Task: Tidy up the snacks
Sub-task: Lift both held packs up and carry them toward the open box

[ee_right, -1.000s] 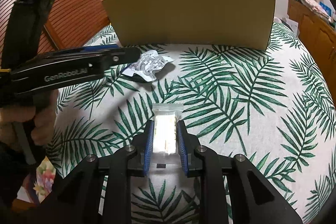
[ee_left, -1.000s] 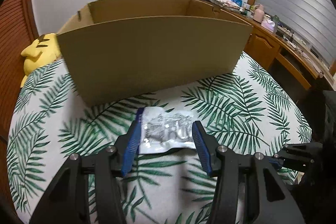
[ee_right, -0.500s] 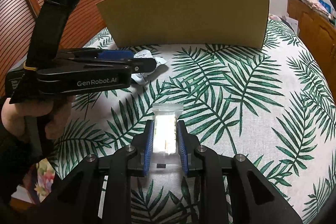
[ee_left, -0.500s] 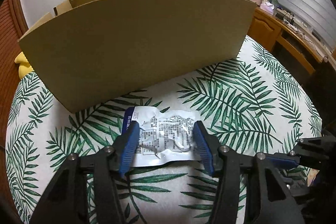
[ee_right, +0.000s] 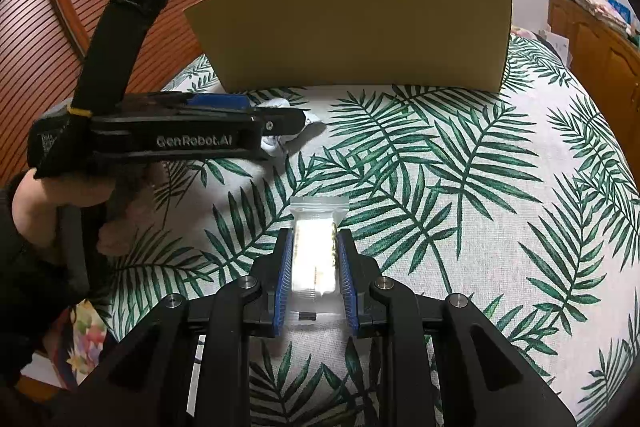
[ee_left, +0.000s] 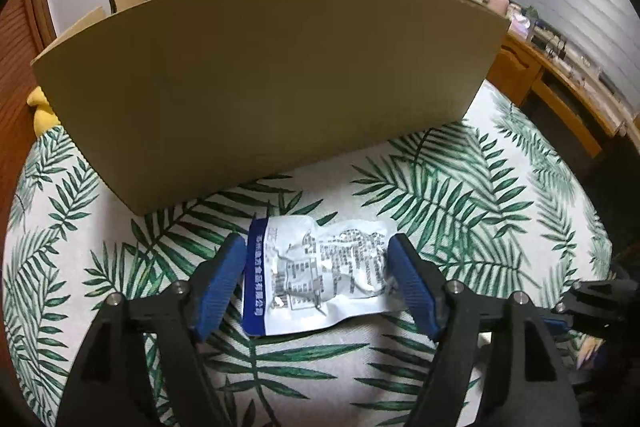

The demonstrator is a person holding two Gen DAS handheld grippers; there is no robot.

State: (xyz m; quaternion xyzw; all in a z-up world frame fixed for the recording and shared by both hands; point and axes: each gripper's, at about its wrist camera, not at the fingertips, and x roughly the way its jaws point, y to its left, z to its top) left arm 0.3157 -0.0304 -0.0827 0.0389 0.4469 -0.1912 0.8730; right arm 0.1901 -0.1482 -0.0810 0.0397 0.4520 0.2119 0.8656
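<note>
Left wrist view: we see a leaf-print tablecloth (ee_left: 480,211) with a big cardboard box (ee_left: 272,75) standing on it. Just in front of the box lies a crinkled silver snack packet (ee_left: 320,275) with a blue edge, flat on the cloth between the fingers of our left gripper (ee_left: 320,283). Its jaws have just been opening and stand wide, a gap showing at the blue edge, so nothing is gripped. Nearer to us, our right gripper (ee_right: 314,267) is clamped on a small clear-wrapped bar (ee_right: 314,255), which pokes out past the fingertips above the cloth.
</note>
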